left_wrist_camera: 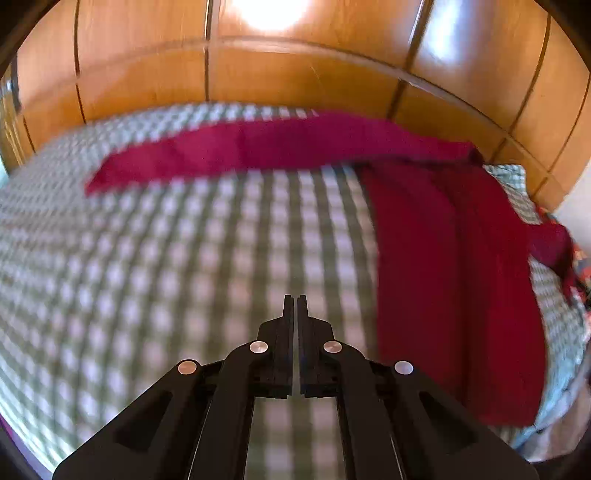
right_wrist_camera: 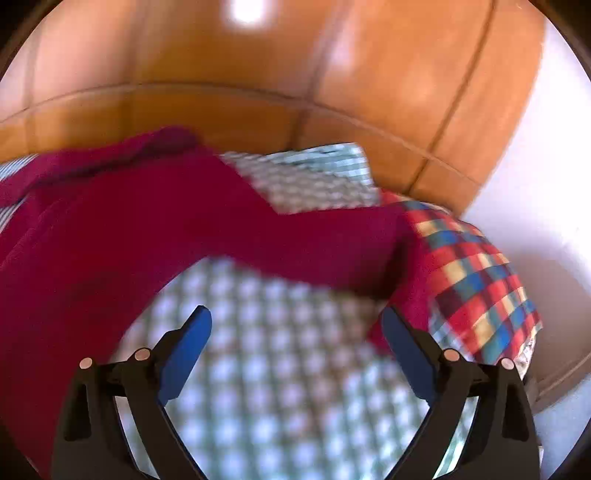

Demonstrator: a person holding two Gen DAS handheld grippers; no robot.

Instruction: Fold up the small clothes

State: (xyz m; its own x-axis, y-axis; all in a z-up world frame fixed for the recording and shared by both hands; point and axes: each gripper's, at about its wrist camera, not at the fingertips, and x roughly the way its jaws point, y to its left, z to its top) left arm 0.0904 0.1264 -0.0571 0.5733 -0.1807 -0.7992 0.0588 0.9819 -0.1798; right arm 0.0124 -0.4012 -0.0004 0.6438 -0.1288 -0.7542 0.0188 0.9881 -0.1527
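Bright daylight, glare on wood panelling (left_wrist_camera: 273, 14) (top), motion blur, fisheye-curved edges

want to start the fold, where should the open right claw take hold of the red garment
Probably the sleeve of the red garment, which arches across the checked bedspread just ahead of the open right claw. Come straight forward and down onto its near edge: nothing covers it there, and it looks thin enough to pinch.

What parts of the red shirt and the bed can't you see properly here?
- Red garment: left wrist view, its lower end runs behind the gripper arm; blur hides seams and what kind of clothing it is.
- Red garment's left part: right wrist view, cut off by the picture's edge.
- Plaid cloth: mostly out of frame, partly under the garment.
- Checked bedcover: pattern smeared by motion blur.
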